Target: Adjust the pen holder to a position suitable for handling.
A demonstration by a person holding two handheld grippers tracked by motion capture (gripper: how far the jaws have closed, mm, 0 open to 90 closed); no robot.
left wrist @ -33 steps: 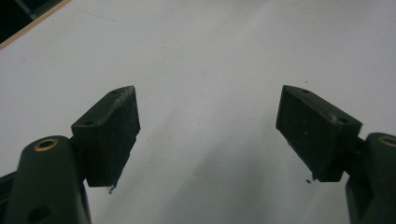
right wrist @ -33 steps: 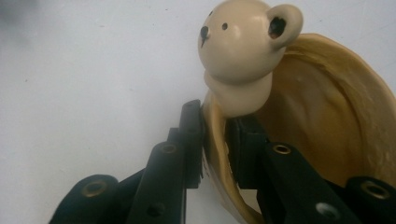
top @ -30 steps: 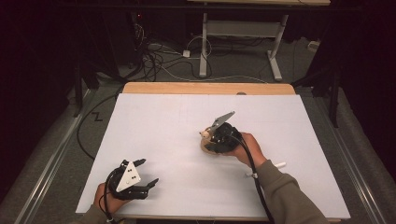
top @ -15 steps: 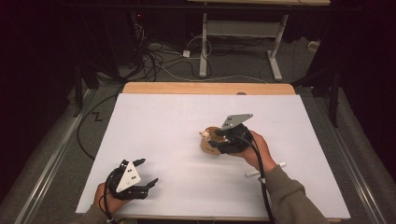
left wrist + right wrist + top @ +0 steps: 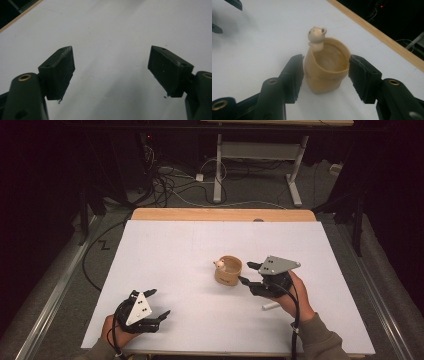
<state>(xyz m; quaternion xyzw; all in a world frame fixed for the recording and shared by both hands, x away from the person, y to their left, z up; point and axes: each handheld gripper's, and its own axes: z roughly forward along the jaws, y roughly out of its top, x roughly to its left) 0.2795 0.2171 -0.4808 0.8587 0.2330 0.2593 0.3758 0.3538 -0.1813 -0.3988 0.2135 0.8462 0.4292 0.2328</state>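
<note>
The right gripper (image 5: 246,273), a second ago over the small tan ceramic cup with a bear figure on its rim (image 5: 228,270), now sits drawn back to the cup's right, its jaws having just been opening, leaving the cup standing free between its fingers (image 5: 292,75).

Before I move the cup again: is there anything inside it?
The tan cup shows a bare inner wall and nothing inside as far down as the right gripper view reaches. A small bear figure hangs on its rim. The near wall hides the very bottom.

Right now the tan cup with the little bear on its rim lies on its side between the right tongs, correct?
Not quite: in the right gripper view the tan cup stands upright, mouth up, between the right tongs, bear on its rim.
</note>
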